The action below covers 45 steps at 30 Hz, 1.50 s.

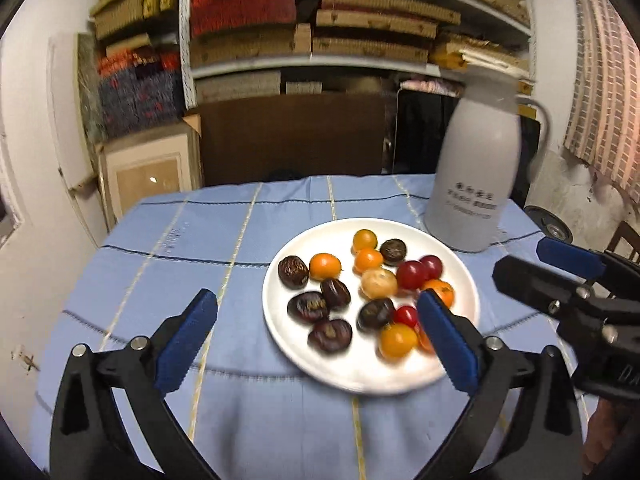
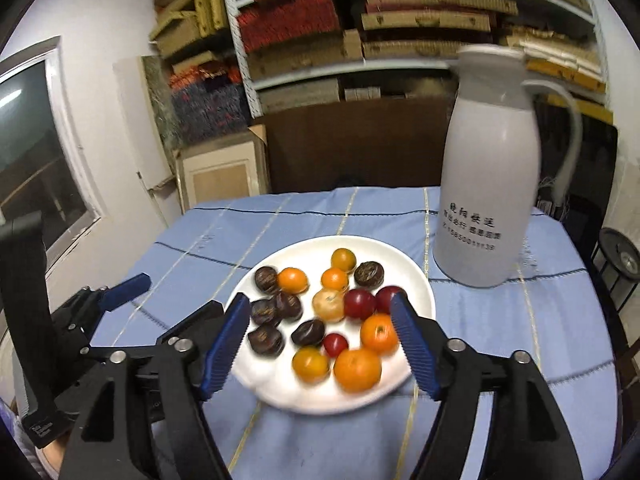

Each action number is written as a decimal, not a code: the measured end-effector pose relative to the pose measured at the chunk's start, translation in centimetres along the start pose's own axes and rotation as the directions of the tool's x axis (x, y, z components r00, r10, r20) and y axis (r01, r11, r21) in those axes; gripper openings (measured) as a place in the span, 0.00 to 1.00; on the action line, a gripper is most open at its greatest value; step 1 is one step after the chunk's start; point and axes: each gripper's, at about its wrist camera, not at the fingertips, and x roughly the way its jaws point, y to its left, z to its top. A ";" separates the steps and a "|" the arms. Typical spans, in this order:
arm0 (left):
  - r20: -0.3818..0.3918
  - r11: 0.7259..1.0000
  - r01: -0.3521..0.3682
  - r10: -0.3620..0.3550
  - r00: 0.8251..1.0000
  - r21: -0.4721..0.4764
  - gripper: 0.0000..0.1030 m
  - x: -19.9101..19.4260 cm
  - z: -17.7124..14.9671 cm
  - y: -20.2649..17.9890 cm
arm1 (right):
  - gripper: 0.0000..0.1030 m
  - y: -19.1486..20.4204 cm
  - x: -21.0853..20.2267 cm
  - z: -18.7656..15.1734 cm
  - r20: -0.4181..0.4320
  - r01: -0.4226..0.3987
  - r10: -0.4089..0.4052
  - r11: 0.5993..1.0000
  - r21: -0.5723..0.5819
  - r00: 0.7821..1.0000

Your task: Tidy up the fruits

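Hovering over the plate (image 2: 416, 276), both grippers released and empty: left gripper (image 1: 316, 316), right gripper (image 2: 320, 320). Mixed fruits (image 2: 320, 312) crowd plate centre. Risk: pads nudge round neighbours off the rim, or bump the jug (image 2: 488, 184) at 1 o'clock.

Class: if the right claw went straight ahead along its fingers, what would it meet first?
Probably the fruit on the plate. The right claw is open, angled down, with the small red fruit and orange fruits between its fingers. Depth is unclear.
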 end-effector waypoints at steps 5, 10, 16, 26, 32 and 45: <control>-0.020 1.000 0.010 -0.010 1.000 0.002 0.95 -3.4 -5.2 -1.1 | 0.92 -0.9 -3.7 -5.3 0.036 0.027 -0.029 0.998 0.048 0.999; -0.074 0.999 0.021 -0.025 0.997 -0.046 0.95 -2.2 -10.8 -1.5 | 0.95 -3.2 -2.1 -11.3 -0.012 0.123 -0.122 0.989 0.077 0.992; -0.056 0.999 -0.050 0.051 0.997 0.014 0.95 -1.6 -10.9 -2.1 | 0.95 -3.5 -0.3 -12.1 -0.092 0.172 -0.167 0.984 0.043 0.982; -0.063 1.000 -0.012 0.012 0.998 0.010 0.95 -2.2 -10.0 -2.1 | 0.97 -2.8 -1.5 -11.7 -0.060 0.155 -0.153 0.988 0.020 0.986; -0.067 1.000 -0.019 0.019 0.998 0.000 0.95 -2.8 -10.2 -2.2 | 0.97 -2.7 -2.1 -11.8 -0.041 0.132 -0.131 0.991 0.031 0.991; -0.044 0.999 -0.037 0.037 0.998 0.001 0.95 -3.7 -10.1 -2.3 | 0.96 -2.1 -3.2 -11.9 -0.006 0.110 -0.110 0.994 0.021 0.994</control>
